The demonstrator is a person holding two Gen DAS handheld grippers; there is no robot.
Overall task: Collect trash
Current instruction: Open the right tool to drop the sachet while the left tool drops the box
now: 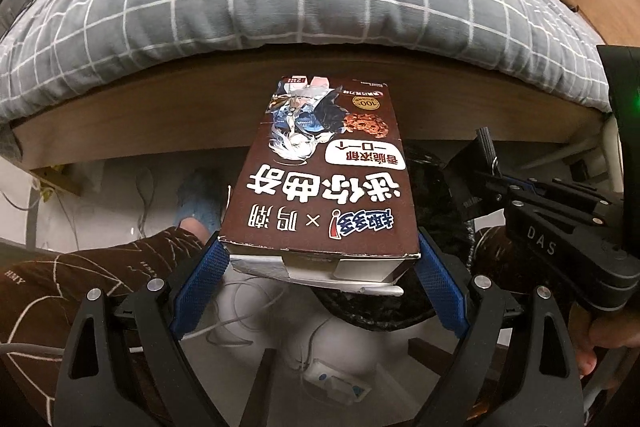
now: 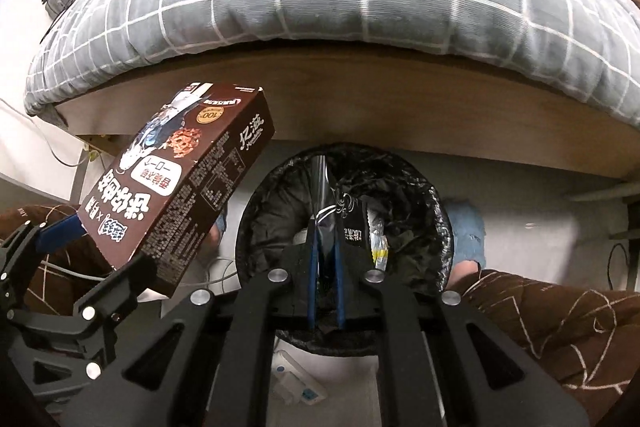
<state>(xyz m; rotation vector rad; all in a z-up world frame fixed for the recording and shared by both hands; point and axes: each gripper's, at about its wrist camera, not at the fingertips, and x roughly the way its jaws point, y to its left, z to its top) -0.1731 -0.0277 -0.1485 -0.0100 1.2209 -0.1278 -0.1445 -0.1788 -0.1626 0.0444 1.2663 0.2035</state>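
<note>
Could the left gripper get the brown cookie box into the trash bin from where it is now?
Probably yes. The left gripper clamps the cookie box beside the black-lined trash bin, whose mouth is open. The right gripper, pinching a wrapper over the bin, partly crowds the opening.

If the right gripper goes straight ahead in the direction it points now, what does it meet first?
Probably the wrappers inside the black-lined trash bin: the right gripper, shut on a clear wrapper, points into its opening. Depth is uncertain.
</note>
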